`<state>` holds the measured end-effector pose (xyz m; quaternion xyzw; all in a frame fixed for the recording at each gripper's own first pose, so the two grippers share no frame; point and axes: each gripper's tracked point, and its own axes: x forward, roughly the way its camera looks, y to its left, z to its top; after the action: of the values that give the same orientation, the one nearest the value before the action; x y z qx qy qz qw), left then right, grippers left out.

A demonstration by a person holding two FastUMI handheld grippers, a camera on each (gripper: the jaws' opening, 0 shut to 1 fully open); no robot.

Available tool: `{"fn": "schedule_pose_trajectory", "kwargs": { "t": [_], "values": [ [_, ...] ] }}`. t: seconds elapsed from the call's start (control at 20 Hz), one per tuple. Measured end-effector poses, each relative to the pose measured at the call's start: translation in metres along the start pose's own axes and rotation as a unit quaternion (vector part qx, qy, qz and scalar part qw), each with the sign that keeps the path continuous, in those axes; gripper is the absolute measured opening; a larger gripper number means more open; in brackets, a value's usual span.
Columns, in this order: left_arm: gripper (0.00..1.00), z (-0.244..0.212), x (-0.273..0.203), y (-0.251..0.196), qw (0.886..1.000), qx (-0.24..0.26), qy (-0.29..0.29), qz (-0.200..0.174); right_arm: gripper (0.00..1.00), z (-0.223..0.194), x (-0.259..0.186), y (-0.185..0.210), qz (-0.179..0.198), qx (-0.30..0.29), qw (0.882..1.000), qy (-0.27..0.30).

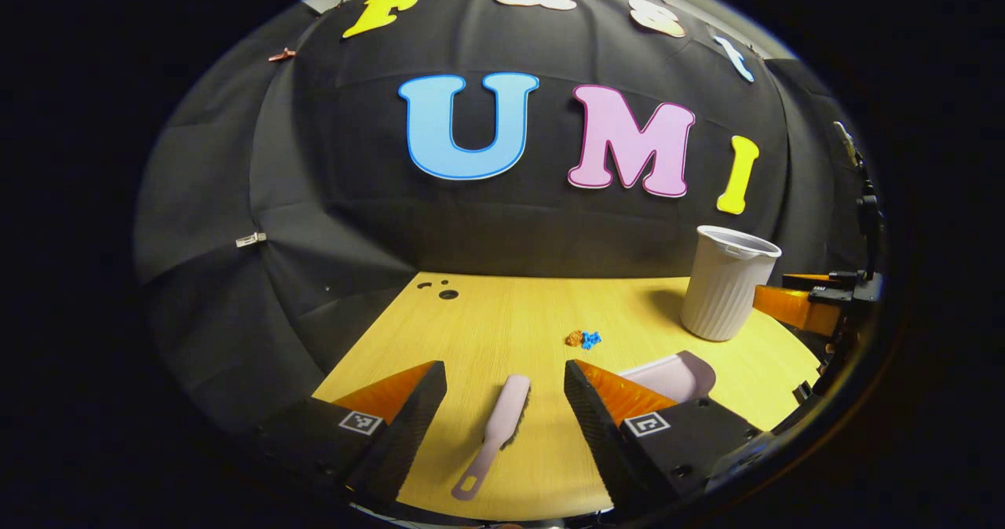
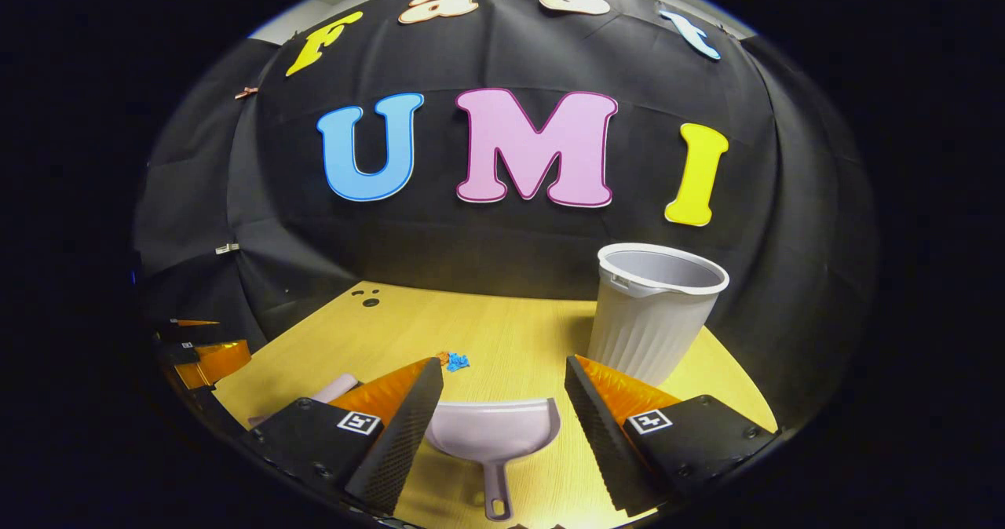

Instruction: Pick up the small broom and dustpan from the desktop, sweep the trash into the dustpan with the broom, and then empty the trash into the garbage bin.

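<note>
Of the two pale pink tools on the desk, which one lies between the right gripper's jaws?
The dustpan, with its wide scoop; the slim broom lies between the left gripper's jaws.

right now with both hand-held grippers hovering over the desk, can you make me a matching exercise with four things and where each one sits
Things:
1. small pale pink plastic broom
2. pale pink plastic dustpan
3. white ribbed plastic garbage bin
4. little orange and blue scraps of trash

Places:
A. upright at the far right of the wooden desktop, near the black cloth wall
B. flat between the open fingers of the left hand-held gripper
C. loose on the mid desktop, beyond the broom and dustpan
D. flat between the open fingers of the right hand-held gripper, handle toward the camera

Pairs: 1-B, 2-D, 3-A, 4-C
</note>
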<state>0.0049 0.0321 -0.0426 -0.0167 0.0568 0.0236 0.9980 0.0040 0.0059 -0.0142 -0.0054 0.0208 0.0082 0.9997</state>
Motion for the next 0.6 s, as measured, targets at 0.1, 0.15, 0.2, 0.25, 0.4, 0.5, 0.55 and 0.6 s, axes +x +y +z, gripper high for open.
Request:
{"fn": "schedule_pose_trajectory", "kwargs": {
  "t": [0.1,0.15,0.2,0.25,0.4,0.5,0.55,0.6],
  "values": [
    [0.96,-0.008,0.005,0.004,1.0,0.0,0.014,-0.001,0.98,-0.001,0.001,0.001,0.001,0.0,1.0,0.003],
    [0.96,-0.011,0.007,0.005,1.0,-0.001,0.022,-0.003,0.98,-0.002,0.003,0.001,0.002,0.0,1.0,0.004],
    [0.96,-0.017,0.01,0.006,0.999,0.001,0.032,-0.004,0.97,-0.003,0.004,0.001,0.002,0.0,1.0,0.005],
    [0.96,-0.021,0.013,0.008,0.999,0.006,0.043,-0.003,0.97,-0.005,0.005,0.001,0.003,0.0,1.0,0.007],
    [0.96,-0.046,0.024,0.006,0.996,0.015,0.088,-0.018,0.98,-0.01,0.007,0.0,0.003,0.0,1.0,0.015],
    [0.96,-0.064,0.033,0.002,0.991,0.019,0.128,-0.025,0.98,-0.016,0.008,-0.001,0.003,0.001,1.0,0.024],
    [0.96,-0.07,0.039,0.001,0.99,0.021,0.14,-0.026,0.98,-0.019,0.008,-0.003,0.002,0.003,1.0,0.028],
    [0.96,-0.077,0.045,0.004,0.988,0.023,0.15,-0.023,0.98,-0.024,0.008,-0.004,0.001,0.005,0.999,0.034]
  ]
}}
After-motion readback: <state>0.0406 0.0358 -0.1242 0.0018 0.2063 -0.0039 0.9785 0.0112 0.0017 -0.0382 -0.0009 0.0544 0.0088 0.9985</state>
